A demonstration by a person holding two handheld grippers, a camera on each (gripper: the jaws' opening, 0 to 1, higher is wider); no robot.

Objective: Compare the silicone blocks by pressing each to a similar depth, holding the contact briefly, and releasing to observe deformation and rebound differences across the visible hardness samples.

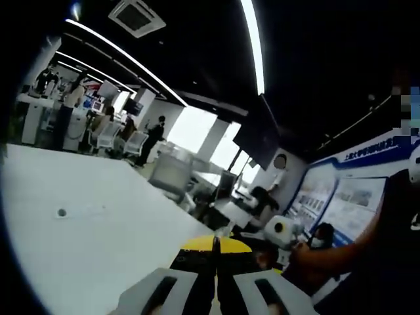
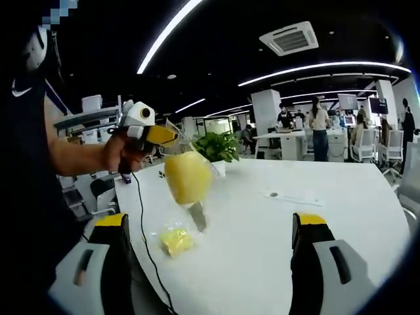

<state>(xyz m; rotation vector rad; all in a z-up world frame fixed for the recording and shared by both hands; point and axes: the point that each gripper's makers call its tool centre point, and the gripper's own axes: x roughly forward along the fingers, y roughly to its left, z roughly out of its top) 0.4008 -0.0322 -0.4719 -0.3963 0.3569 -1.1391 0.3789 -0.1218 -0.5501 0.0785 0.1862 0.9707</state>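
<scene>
In the right gripper view our right gripper (image 2: pixel 210 262) has its jaws spread wide apart with nothing between them, poised over the white table (image 2: pixel 341 216). Ahead of it and to its left, our left gripper (image 2: pixel 187 172) is held up by a hand (image 2: pixel 125 154) above the table, and it grips a yellow block (image 2: pixel 188 176) lifted clear of the surface. A second, smaller yellow piece in a clear bag (image 2: pixel 176 239) lies on the table just beyond the right gripper's left jaw.

In the left gripper view the jaws are drawn close together, with a sliver of yellow just past their tips.

We judge the comparison barely begun: one sample is being squeezed, the bagged one looks untouched, and release and rebound checks remain.
</scene>
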